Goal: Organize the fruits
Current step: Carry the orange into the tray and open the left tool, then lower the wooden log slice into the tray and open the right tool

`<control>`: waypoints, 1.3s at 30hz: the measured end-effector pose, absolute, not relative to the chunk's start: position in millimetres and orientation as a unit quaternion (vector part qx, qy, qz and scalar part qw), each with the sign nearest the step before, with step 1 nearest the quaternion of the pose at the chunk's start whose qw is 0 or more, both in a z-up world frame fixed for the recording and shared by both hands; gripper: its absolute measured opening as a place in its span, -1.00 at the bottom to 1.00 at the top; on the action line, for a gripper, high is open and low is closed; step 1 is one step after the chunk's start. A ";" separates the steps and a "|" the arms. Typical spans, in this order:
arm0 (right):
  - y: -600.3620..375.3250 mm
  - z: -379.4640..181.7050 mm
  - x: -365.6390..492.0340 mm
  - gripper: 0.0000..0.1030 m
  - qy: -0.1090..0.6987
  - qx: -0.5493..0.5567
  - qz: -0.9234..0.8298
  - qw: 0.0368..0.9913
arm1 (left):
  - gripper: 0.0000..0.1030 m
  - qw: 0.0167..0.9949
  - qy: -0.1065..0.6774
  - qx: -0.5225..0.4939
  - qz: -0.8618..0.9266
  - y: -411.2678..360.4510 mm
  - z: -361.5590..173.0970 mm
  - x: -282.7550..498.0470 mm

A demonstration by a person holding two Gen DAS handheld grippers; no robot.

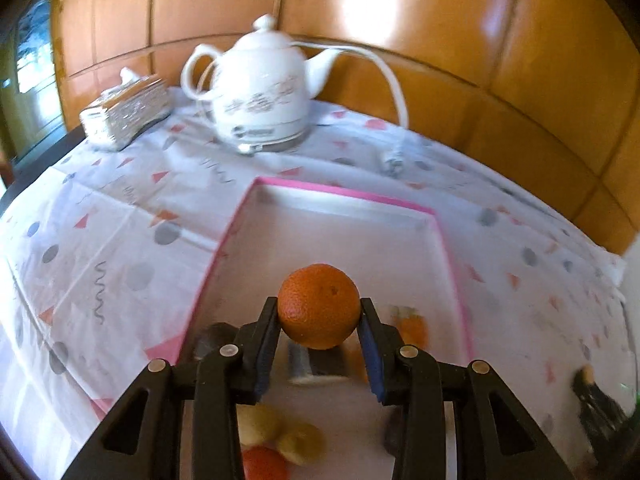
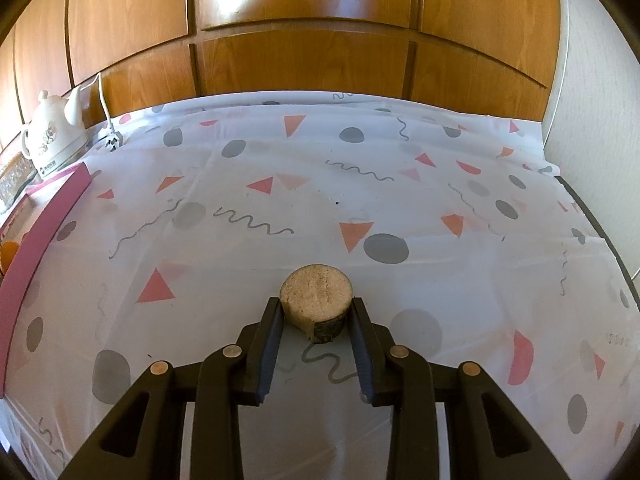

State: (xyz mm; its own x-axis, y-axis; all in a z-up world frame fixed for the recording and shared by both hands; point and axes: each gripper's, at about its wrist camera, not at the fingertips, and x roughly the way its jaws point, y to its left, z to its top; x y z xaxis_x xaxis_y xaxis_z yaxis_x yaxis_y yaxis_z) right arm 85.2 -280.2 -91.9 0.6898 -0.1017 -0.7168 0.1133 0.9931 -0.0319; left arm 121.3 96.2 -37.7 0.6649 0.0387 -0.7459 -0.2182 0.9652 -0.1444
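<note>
My left gripper [image 1: 319, 308] is shut on an orange [image 1: 319, 306] and holds it above the pink-rimmed white box [image 1: 344, 194]. Inside the box, below the gripper, lie two yellowish fruits [image 1: 280, 432], another orange fruit [image 1: 264, 464] and blurred items. My right gripper [image 2: 317, 308] is shut on a round tan cork-like piece with a dark side [image 2: 316, 304], held just above the patterned tablecloth [image 2: 360, 184]. The pink box edge [image 2: 44, 220] shows at the far left of the right wrist view.
A white kettle [image 1: 264, 92] with its cord and plug [image 1: 394, 160] stands at the back beside a shiny tissue box [image 1: 124, 112]. A wooden panel wall [image 2: 304, 40] runs behind the table. A dark object [image 1: 596, 404] lies right of the box.
</note>
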 end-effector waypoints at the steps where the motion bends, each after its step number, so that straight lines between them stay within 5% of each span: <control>1: -280.1 -91.8 84.9 -0.35 0.390 0.006 -0.059 0.919 | -0.19 0.906 0.401 -0.115 0.071 97.9 -37.6 120.6; 3: -279.3 -91.7 85.6 -0.35 0.391 0.003 -0.060 0.919 | 0.09 0.910 0.391 -0.117 0.075 99.2 -34.7 114.8; 22: -223.5 -51.5 90.6 -0.36 0.376 0.008 0.046 0.925 | 0.16 0.918 0.372 -0.099 0.090 102.8 -24.2 51.9; 39: -27.5 -46.3 99.1 -0.35 0.398 -0.065 0.307 0.862 | 0.73 0.919 0.354 -0.103 0.139 130.9 -15.3 23.3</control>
